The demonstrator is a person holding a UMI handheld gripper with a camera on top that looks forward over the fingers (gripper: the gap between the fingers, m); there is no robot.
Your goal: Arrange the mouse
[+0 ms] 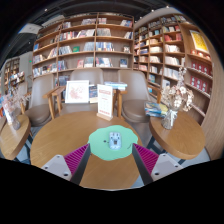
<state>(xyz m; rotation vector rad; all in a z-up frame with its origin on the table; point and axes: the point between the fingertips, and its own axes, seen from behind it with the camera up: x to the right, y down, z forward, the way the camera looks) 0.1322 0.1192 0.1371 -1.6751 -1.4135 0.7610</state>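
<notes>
A small white mouse (114, 139) lies on a round mint-green mat (111, 143) on a round wooden table (70, 130). My gripper (111, 160) is open, its two magenta-padded fingers (75, 158) spread wide at either side of the mat's near edge. The mouse sits just ahead of the fingers, between their lines, untouched. Nothing is held.
A green sign stand (105, 102) and two white display cards (78, 92) stand at the table's far side. Chairs ring the table. A second round table (180, 135) with flowers is at the right. Bookshelves (95, 45) line the back walls.
</notes>
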